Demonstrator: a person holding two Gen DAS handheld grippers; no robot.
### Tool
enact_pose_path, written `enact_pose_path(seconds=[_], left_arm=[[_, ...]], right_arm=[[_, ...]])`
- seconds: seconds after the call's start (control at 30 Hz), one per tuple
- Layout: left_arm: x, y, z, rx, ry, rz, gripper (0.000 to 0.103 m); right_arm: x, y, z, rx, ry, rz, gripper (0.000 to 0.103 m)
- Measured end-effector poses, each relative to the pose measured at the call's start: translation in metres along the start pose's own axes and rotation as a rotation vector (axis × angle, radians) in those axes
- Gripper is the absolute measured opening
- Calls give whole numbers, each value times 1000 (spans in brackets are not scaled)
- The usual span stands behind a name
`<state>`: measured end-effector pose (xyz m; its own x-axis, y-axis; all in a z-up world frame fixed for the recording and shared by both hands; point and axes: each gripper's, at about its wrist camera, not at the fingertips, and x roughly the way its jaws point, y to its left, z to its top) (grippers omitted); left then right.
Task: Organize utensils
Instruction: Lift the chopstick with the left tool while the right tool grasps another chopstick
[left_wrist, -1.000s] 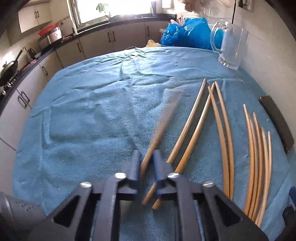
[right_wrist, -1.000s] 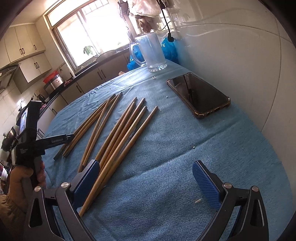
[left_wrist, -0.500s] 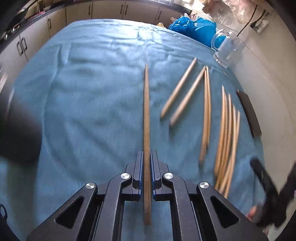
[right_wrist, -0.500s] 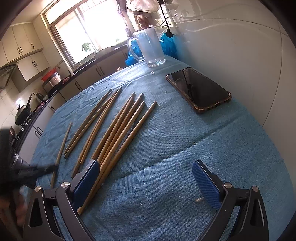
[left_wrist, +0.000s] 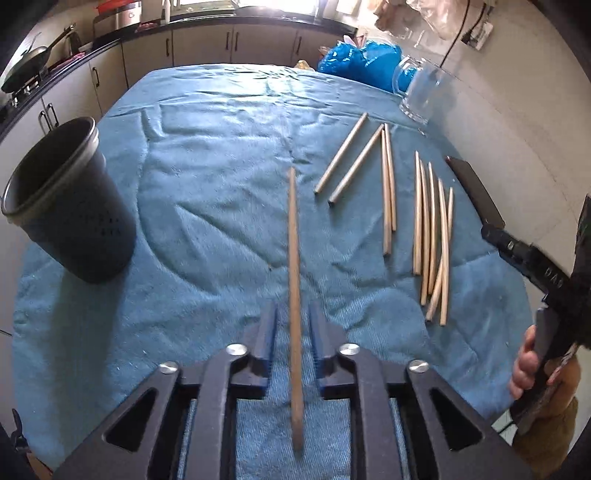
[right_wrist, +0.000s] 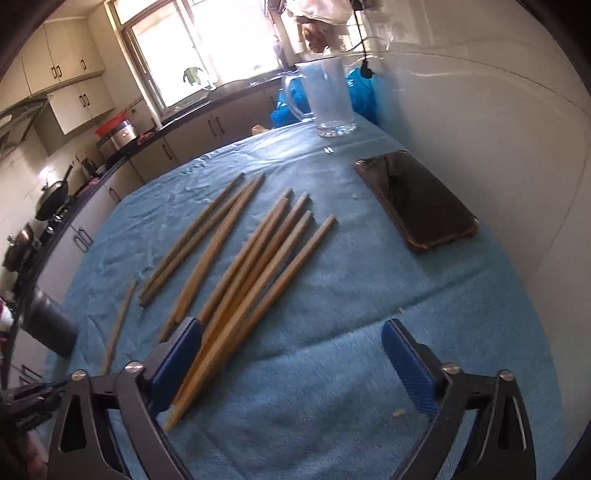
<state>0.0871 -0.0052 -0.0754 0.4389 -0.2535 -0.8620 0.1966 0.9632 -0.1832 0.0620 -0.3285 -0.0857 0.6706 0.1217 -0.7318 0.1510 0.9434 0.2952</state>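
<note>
Your left claw (left_wrist: 291, 332) is spread, a single chopstick (left_wrist: 294, 280) lying loose between its fingers on the blue-clothed tabletop (left_wrist: 207, 206), right of the dark cup (left_wrist: 70, 206). Your right claw (right_wrist: 291, 354) gapes wide beside the chopstick bundle (right_wrist: 251, 273).

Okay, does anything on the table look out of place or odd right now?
Yes: a phone lies among the utensils near the wall, and one chopstick sits between the left gripper's parted fingers, seemingly ungripped, apart from the other chopsticks.
</note>
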Motion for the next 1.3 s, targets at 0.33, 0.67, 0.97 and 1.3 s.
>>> enact_pose_path(seconds=[0.33,0.67,0.97,1.3], left_arm=[[23,2,29,8,-7,90,29],[51,-6,32,72,7,124,25],[57,-12,36,90,-21,155,25],[50,-1,29,65,-30,109,13]], right_arm=[[60,53,74,-104,118,126,50],[126,73,76,-171,261,30,31],[137,83,88,-165,262,-16,28],[125,85,74,-212,281,-9,27]])
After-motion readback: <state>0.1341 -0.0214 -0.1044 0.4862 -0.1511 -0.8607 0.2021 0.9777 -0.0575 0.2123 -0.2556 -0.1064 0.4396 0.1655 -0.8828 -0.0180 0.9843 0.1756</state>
